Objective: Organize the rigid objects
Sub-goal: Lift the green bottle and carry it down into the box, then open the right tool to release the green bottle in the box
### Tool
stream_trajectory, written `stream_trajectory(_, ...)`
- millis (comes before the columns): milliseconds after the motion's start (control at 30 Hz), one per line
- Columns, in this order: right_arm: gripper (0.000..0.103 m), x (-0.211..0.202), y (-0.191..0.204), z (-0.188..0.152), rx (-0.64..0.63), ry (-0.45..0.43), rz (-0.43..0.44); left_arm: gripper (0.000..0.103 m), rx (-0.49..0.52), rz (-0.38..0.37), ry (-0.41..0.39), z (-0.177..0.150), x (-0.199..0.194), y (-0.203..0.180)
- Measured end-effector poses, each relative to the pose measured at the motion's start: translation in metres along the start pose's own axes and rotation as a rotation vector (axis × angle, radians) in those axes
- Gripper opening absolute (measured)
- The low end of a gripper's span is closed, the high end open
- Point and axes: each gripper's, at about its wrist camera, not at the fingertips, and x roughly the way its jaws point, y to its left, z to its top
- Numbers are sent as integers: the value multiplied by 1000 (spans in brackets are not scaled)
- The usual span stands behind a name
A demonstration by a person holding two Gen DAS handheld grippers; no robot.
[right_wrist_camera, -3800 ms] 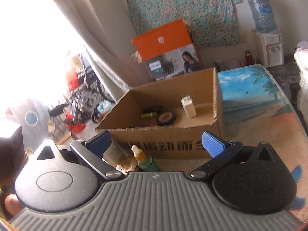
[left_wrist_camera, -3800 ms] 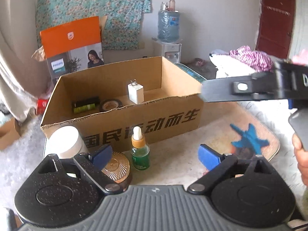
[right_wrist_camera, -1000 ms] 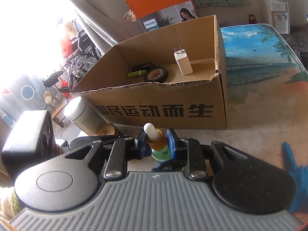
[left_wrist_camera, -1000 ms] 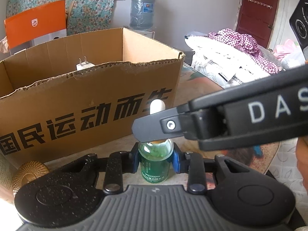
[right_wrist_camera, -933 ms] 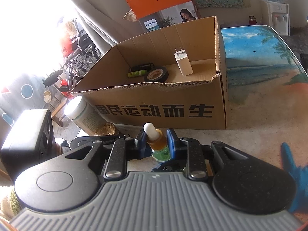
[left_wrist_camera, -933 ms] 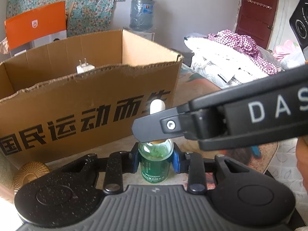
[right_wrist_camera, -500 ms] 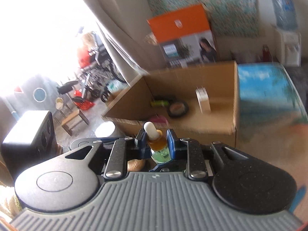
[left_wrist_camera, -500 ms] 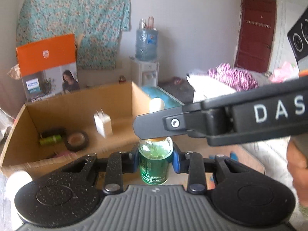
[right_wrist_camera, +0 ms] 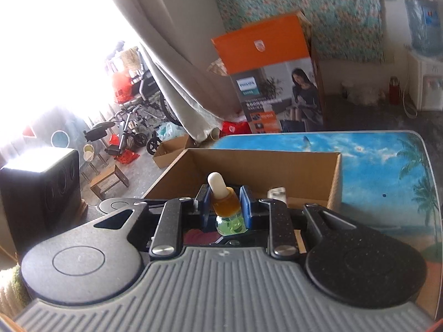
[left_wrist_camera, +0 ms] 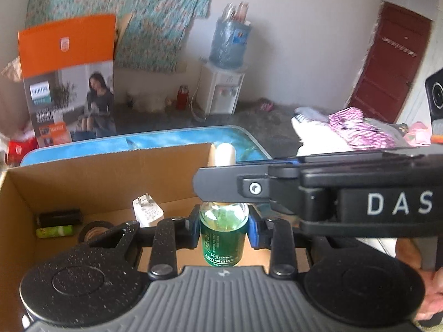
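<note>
A green glass dropper bottle (left_wrist_camera: 223, 229) with an amber collar and white bulb is held upright in the air over the open cardboard box (left_wrist_camera: 91, 177). My left gripper (left_wrist_camera: 223, 231) is shut on the bottle's body. My right gripper (right_wrist_camera: 224, 203) is shut on the bottle's amber neck (right_wrist_camera: 224, 202) from the side; its black arm (left_wrist_camera: 318, 191) crosses the left wrist view. Inside the box lie a white charger plug (left_wrist_camera: 146, 212), a tape roll (left_wrist_camera: 92, 231), a black tube (left_wrist_camera: 59, 216) and a green tube (left_wrist_camera: 55, 231).
The box (right_wrist_camera: 277, 166) stands on a table with a beach print (right_wrist_camera: 387, 171). Behind it are an orange Philips carton (left_wrist_camera: 69, 80) and a water dispenser (left_wrist_camera: 225, 83). A black speaker (right_wrist_camera: 38, 191) stands at the left, laundry (left_wrist_camera: 346, 130) at the right.
Both grippers closed on the bottle on the table in front of the box, then lifted it together. It now hangs higher, above the box's inside.
</note>
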Motion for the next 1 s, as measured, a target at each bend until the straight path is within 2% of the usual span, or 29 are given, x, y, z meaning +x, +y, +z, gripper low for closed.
stream_trajectory(200,22,54,-50,16,52,77,-19,34,-60,12,88,20,51,24)
stream_trajectory(467,22,105,-72,7,36,170,-59,35,-116,20,175,22,79,40)
stream_trajectory(867,23,118,-60,12,-65,230,-122,35,-123,12,197,22,83,41)
stream_trajectory(1000,27,118,-58,14,-67,226,-130,37,-129,11,191,22,79,40)
